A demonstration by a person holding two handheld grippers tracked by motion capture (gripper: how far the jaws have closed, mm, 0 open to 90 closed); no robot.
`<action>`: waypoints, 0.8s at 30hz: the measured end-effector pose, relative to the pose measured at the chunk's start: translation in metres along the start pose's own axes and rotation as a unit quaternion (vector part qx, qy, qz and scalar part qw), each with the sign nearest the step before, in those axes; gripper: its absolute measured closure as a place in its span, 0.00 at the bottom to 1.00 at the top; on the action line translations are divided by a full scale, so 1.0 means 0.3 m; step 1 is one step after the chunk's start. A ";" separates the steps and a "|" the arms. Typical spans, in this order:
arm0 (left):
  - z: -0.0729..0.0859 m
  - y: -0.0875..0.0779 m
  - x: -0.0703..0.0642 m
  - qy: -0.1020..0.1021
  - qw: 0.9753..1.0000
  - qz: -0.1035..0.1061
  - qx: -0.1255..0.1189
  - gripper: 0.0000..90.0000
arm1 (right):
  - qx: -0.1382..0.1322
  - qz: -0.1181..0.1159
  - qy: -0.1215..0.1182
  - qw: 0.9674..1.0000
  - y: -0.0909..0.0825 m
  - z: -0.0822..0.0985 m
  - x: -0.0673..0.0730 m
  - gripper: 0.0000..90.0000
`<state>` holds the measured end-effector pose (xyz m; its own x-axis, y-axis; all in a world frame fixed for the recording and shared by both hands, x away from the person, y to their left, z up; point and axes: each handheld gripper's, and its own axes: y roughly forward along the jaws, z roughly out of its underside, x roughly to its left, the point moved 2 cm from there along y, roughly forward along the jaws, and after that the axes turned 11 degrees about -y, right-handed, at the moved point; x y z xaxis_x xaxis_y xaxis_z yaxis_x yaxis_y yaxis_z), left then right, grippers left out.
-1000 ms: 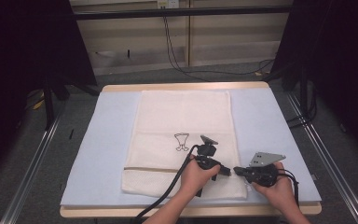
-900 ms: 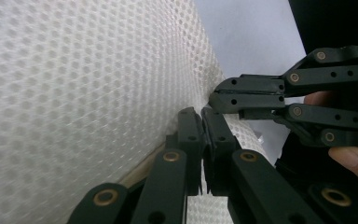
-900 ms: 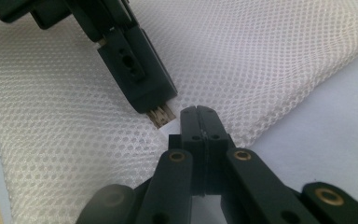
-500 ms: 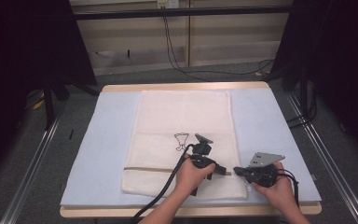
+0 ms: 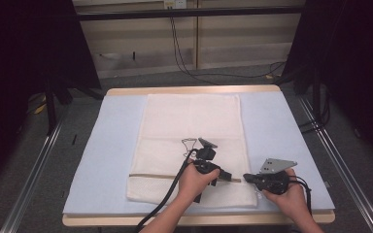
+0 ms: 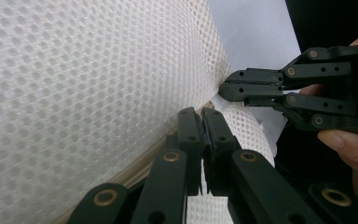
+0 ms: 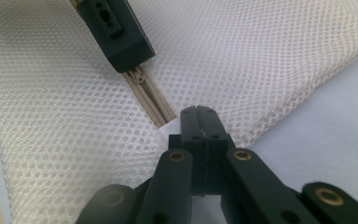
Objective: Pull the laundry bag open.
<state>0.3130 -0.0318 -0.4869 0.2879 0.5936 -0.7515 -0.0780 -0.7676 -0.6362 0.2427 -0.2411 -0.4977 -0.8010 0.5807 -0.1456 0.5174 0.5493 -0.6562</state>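
Note:
A white mesh bag [image 5: 194,121] lies flat on the table with a beige zipper [image 5: 150,175] across its near end. My left gripper [image 5: 227,178] lies low over the bag, pointing right, shut on the zipper [image 7: 147,98]; in the left gripper view its jaws [image 6: 203,119] are pressed together on the mesh. My right gripper [image 5: 246,178] faces it from the right and is shut on the bag's edge at the zipper's end [image 7: 198,112]. The two tips nearly meet.
A light blue mat [image 5: 116,145] covers the wooden table [image 5: 189,90]. A small black wire-like outline [image 5: 188,143] sits on the bag just beyond my left hand. Black cables trail off the front edge. Dark stands flank the table.
My left hand has drifted slightly left along the zipper line. The right hand has stayed put, and both grippers remain shut.

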 end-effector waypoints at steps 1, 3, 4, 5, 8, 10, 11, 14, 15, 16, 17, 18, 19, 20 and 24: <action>-0.001 -0.006 0.005 0.003 1.000 -0.004 0.002 0.97 | 0.000 0.000 -0.001 1.000 0.000 0.000 0.000 1.00; 0.000 -0.014 0.009 0.000 1.000 -0.002 0.002 0.97 | 0.001 0.001 -0.002 1.000 0.000 -0.001 0.001 1.00; 0.000 -0.014 0.009 0.000 1.000 -0.002 0.002 0.97 | 0.001 0.001 -0.002 1.000 0.000 -0.001 0.001 1.00; -0.001 -0.025 0.016 0.004 1.000 -0.006 0.002 0.97 | 0.001 0.001 -0.002 1.000 0.000 -0.001 0.001 1.00; 0.000 -0.037 0.021 -0.003 1.000 -0.008 -0.002 0.97 | 0.001 0.001 -0.002 1.000 0.000 -0.001 0.001 1.00; 0.000 -0.040 0.023 -0.001 1.000 -0.008 -0.001 0.97 | 0.001 0.001 -0.003 1.000 0.000 -0.001 0.001 1.00; 0.000 -0.044 0.027 0.004 1.000 -0.008 0.004 0.97 | 0.000 0.001 -0.002 1.000 0.000 -0.001 0.001 1.00; 0.001 -0.046 0.027 0.010 1.000 -0.006 0.006 0.97 | 0.000 0.001 -0.002 1.000 0.000 -0.001 0.001 1.00; 0.001 -0.047 0.029 0.009 1.000 -0.002 0.008 0.97 | 0.000 0.001 -0.001 1.000 0.000 -0.001 0.001 1.00; 0.001 -0.047 0.029 0.009 1.000 -0.002 0.008 0.97 | 0.000 0.001 -0.001 1.000 0.000 -0.001 0.001 1.00; 0.001 -0.046 0.029 0.005 1.000 0.000 0.007 0.97 | 0.000 0.002 -0.001 1.000 0.000 -0.001 0.001 1.00; 0.001 -0.046 0.028 0.004 1.000 -0.002 0.007 0.97 | -0.001 0.001 -0.002 1.000 0.000 0.000 0.001 1.00; 0.001 -0.048 0.030 0.004 1.000 0.002 0.007 0.97 | -0.001 0.001 -0.001 1.000 0.000 0.000 0.001 1.00; 0.001 -0.052 0.033 0.004 1.000 -0.002 0.007 0.97 | -0.001 0.001 0.000 1.000 0.000 0.000 0.001 1.00; 0.000 -0.064 0.038 0.003 1.000 0.001 0.007 0.97 | -0.001 0.001 -0.001 1.000 0.000 0.000 0.001 1.00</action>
<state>0.3177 -0.0104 -0.4831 0.2942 0.5905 -0.7515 -0.0924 -0.7650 -0.6374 0.2426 -0.2409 -0.4978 -0.8007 0.5804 -0.1481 0.5194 0.5495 -0.6544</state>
